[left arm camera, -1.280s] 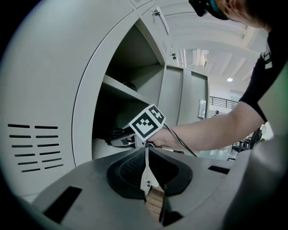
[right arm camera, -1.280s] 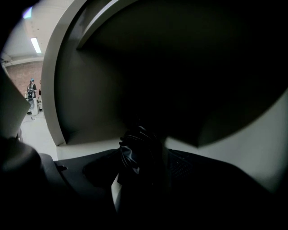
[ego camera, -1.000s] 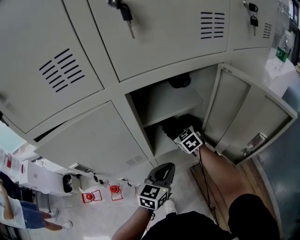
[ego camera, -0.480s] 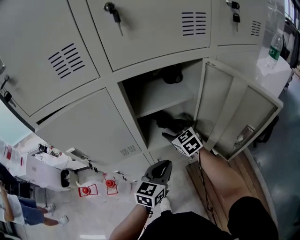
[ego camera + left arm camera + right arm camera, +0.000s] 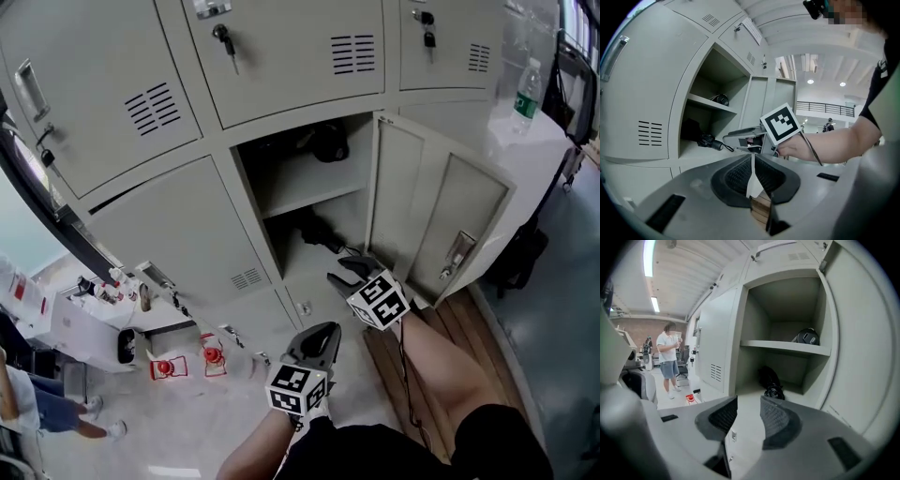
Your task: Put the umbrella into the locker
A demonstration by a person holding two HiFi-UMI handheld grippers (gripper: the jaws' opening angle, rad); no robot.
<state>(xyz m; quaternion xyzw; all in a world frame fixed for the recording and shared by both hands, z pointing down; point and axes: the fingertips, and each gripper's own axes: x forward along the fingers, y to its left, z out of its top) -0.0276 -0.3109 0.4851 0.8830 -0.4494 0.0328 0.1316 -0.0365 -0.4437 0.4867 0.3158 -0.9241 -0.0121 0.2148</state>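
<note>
Head view, nearest first. Left gripper (image 5: 320,334) sits at 6 o'clock, low in frame, jaws together, nothing between them. Right gripper (image 5: 348,272) is at 1 o'clock from it, in front of the open locker (image 5: 246,178). Its jaws stand apart and have just been closing; nothing is between them and the pads touch nothing.

On the floor at 9 o'clock from the left gripper I see two small red objects (image 5: 187,362).

The locker door (image 5: 436,220) is swung out at 3 o'clock of the opening. The umbrella (image 5: 314,228), black and folded, lies in the lower compartment under the shelf (image 5: 314,192), at 11 o'clock from the right gripper and apart from it. A dark rounded item (image 5: 328,142) rests on the shelf above.

Farther off, a water bottle (image 5: 525,94) stands at 2 o'clock. In the right gripper view a person (image 5: 669,359) stands at 9 o'clock.
</note>
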